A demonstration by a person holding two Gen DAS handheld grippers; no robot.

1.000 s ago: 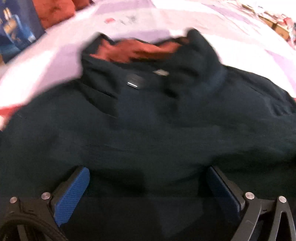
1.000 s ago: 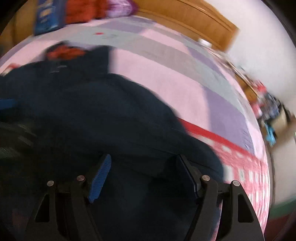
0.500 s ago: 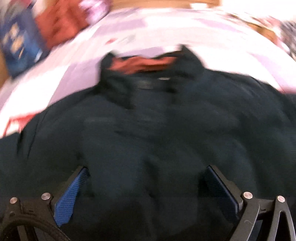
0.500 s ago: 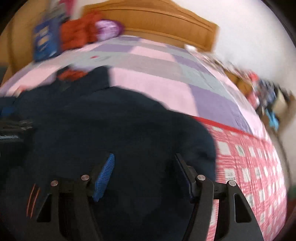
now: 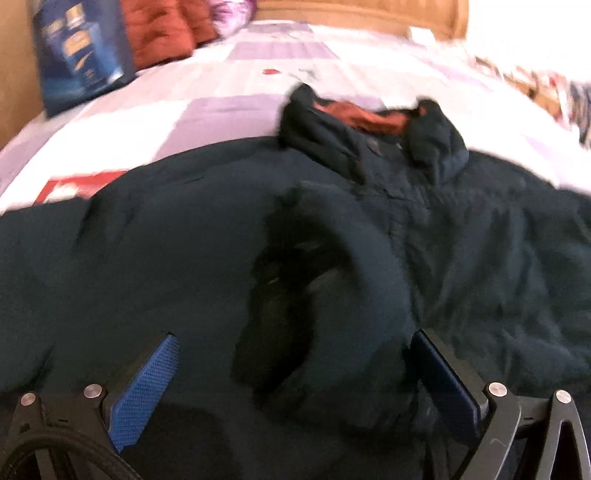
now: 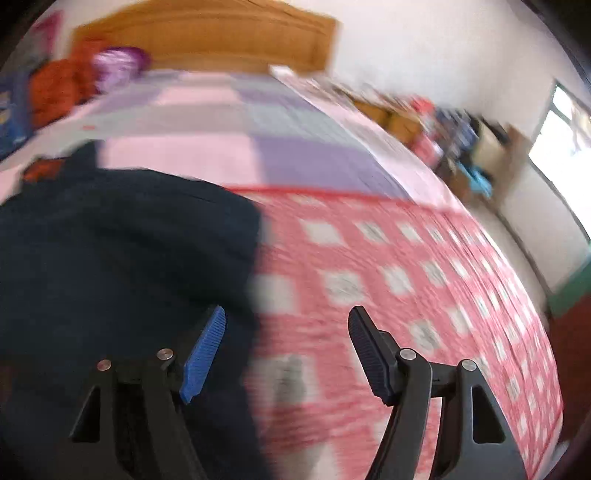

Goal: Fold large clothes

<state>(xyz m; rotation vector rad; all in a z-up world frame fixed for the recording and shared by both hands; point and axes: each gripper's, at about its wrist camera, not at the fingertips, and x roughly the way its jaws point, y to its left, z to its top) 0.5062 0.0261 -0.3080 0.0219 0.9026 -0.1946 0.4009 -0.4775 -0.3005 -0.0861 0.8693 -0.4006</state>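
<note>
A large dark navy jacket [image 5: 461, 229] with a rust-orange collar lining [image 5: 365, 114] lies spread on the bed, collar at the far side. A sleeve cuff [image 5: 295, 288] lies folded over its middle, its dark opening facing me. My left gripper [image 5: 295, 343] is open and empty, low over the jacket with the cuff between its fingers. In the right wrist view the jacket [image 6: 110, 251] fills the left half. My right gripper [image 6: 286, 325] is open and empty, above the jacket's right edge and the red checked bedcover [image 6: 406, 277].
The bed has a pink and purple patchwork cover [image 6: 221, 129] and a wooden headboard [image 6: 207, 40]. A blue box [image 5: 81, 51], orange-red clothes [image 5: 162, 33] and a purple item [image 6: 118, 64] lie at the head end. Cluttered furniture [image 6: 454, 133] stands by the bed's right side.
Both grippers have pulled back and swung right. The right gripper has moved from over the jacket to its right edge. A sleeve cuff now lies over the jacket's middle.
</note>
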